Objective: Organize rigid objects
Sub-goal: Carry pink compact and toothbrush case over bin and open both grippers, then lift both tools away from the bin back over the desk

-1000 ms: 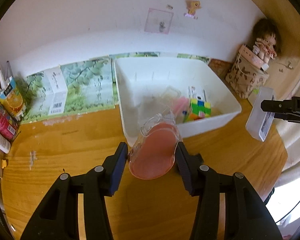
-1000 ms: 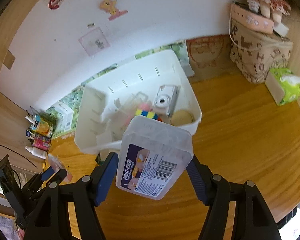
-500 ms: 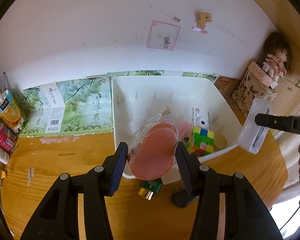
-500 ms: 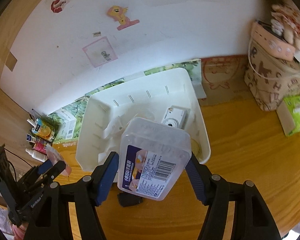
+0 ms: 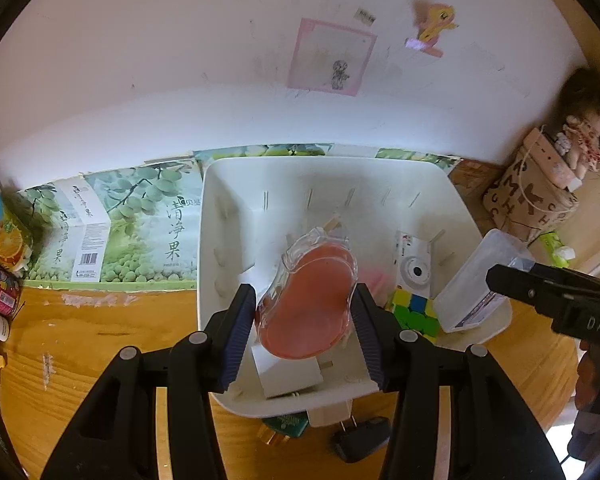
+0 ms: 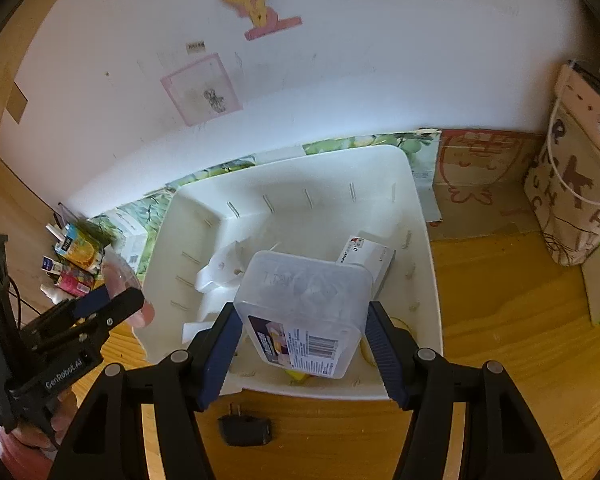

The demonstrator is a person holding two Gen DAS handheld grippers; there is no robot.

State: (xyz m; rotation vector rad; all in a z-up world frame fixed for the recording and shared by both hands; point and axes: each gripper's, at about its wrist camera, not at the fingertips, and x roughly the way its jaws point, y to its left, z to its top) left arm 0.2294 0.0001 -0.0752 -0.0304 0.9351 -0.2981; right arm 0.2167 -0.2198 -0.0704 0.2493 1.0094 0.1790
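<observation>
Two grippers are in play, each carrying one thing above the one white bin [image 5: 216, 240] that stands at the back of the wooden desk [image 5: 80, 344], close to the wall. The left gripper [image 5: 306, 316] clenches a clear case with a pink inside [image 5: 306, 312]; its blue pads press on the case's two sides. The case is roughly oval, its long axis running from the gripper away toward the far wall of the bin, tilted, pink face up toward the camera. It hangs over the near half of the bin. The right gripper [image 6: 302, 332] has a clear plastic box with a barcode label [image 6: 304, 308] between its jaws, which have just been closing; the pads lie against the box's sides. The box's long axis points away from the gripper and down into the bin, label end nearest the camera, over the bin's near right part.

Inside the bin lie one white toy camera [image 5: 416, 264], one colourful puzzle cube [image 5: 414, 312], one white carton [image 6: 366, 256] and one white block [image 5: 288, 372]. On the desk just in front of the bin's near edge sit one black plug [image 6: 244, 430], one white plug [image 5: 332, 414] and one green item [image 5: 286, 426].
</observation>
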